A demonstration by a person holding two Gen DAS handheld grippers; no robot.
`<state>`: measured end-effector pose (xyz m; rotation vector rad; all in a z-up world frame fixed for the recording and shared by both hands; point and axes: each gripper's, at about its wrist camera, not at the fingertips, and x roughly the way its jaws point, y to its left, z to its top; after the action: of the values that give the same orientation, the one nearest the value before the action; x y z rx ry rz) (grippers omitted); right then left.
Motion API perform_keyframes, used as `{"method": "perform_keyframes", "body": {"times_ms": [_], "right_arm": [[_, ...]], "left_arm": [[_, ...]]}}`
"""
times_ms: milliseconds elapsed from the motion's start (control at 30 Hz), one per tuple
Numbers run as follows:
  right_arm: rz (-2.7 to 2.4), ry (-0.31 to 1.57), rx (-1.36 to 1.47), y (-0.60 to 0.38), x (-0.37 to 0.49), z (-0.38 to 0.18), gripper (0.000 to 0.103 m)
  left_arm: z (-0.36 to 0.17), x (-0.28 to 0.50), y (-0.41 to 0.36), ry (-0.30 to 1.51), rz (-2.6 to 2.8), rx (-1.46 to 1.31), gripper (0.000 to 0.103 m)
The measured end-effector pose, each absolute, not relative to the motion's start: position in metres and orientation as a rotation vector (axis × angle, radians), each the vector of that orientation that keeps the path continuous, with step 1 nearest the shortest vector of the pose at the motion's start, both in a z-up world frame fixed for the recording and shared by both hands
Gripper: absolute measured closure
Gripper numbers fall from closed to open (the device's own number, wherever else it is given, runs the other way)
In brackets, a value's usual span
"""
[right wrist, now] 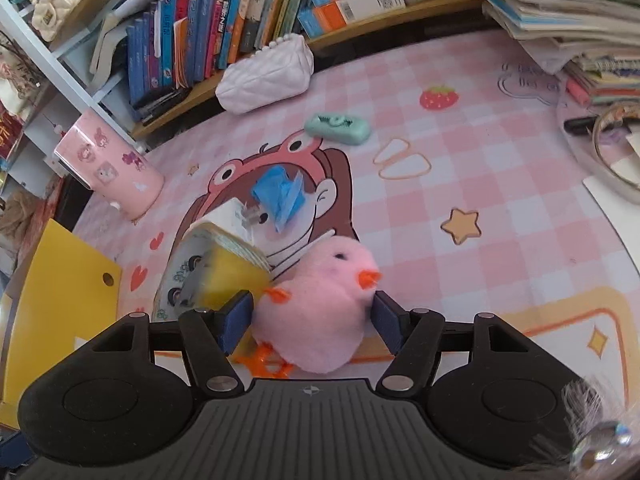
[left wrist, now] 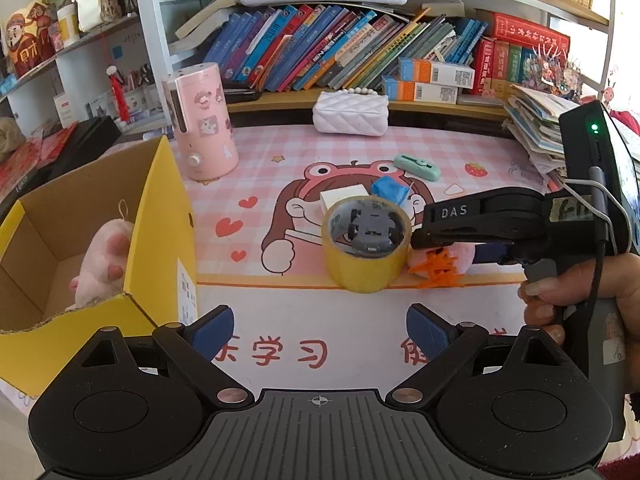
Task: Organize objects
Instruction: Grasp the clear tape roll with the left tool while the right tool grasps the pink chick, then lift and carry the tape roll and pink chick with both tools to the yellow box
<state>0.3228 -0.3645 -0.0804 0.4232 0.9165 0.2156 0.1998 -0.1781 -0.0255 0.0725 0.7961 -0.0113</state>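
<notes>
Pink checked matting covers the worktop (right wrist: 460, 168) below crowded bookshelves. On it, the right tool (right wrist: 312, 316) brackets a fluffy pink toy chick (right wrist: 316, 308) with orange beak and feet, pads at its flanks, contact unclear. A yellow tape roll (left wrist: 366, 246) touches the chick. Nearer, the left tool (left wrist: 320, 330) gapes wide, empty, beside an open yellow cardboard box (left wrist: 160, 216) containing a pink plush paw (left wrist: 104, 264).
</notes>
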Motion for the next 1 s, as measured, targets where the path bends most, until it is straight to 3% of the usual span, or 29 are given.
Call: {"method": "perform_keyframes", "body": {"times_ms": [533,800,867,1000], "right_arm": [[0.126,0.745,0.291,-0.411,0.271,-0.036,0.048],[0.111,0.747,0.24,-0.417,0.251,-0.034,0.048],[0.111,0.759,0.227,-0.416,0.245,-0.035,0.048],[0.11,0.772,0.201,-0.414,0.236,-0.036,0.048]], "left_arm": [[-0.063,0.281,-0.209,0.847,-0.051,0.1,0.007],[-0.086,0.314,-0.221,0.854,-0.05,0.111,0.008],[-0.088,0.318,-0.221,0.85,-0.04,0.118,0.018],[-0.081,0.314,-0.219,0.843,-0.07,0.079,0.019]]}}
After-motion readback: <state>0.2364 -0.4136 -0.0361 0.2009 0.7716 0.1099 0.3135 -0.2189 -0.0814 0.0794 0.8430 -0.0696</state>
